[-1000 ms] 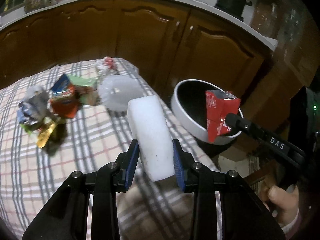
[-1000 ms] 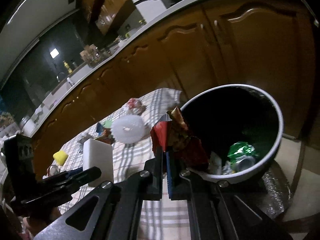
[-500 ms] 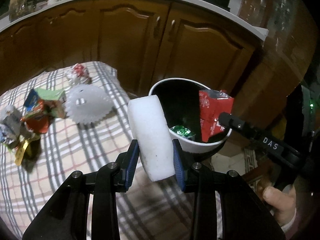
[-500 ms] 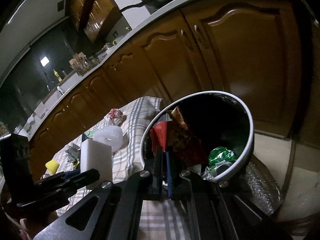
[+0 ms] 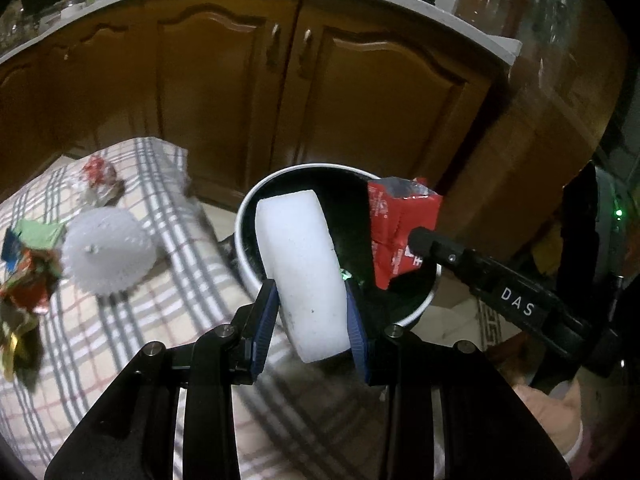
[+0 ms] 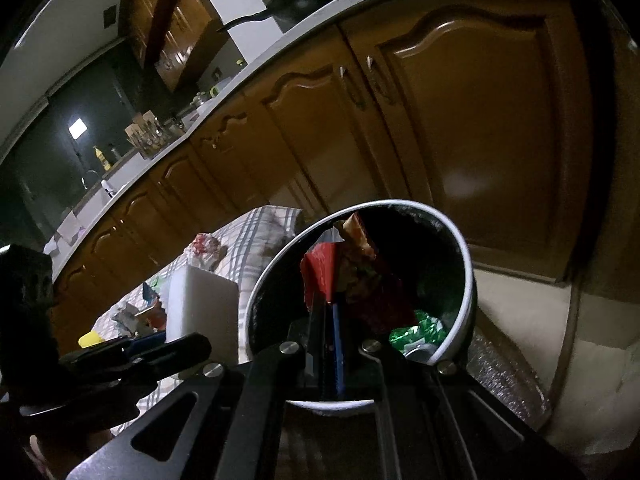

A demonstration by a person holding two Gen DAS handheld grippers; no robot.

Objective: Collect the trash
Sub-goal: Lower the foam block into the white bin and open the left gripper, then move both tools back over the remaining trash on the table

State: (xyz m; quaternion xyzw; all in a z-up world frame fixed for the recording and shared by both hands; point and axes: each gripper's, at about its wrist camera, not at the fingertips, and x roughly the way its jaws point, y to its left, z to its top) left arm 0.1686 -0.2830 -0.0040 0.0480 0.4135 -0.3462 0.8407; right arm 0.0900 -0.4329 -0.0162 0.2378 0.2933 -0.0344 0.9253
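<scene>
My left gripper is shut on a white foam block and holds it over the near rim of the round white bin. My right gripper is shut on a red snack wrapper and holds it over the bin's dark opening. The wrapper and the right gripper show at the bin's right side in the left wrist view. A green crushed can lies inside the bin. The foam block and left gripper show left of the bin.
A checked cloth covers the table left of the bin. On it lie a white frilly paper cup, a red-white crumpled wrapper and a pile of coloured wrappers. Brown cabinet doors stand close behind.
Both grippers have moved right towards the bin. The foam block now hangs over the bin's near rim and the red wrapper is over the opening. Both grips are unchanged.
</scene>
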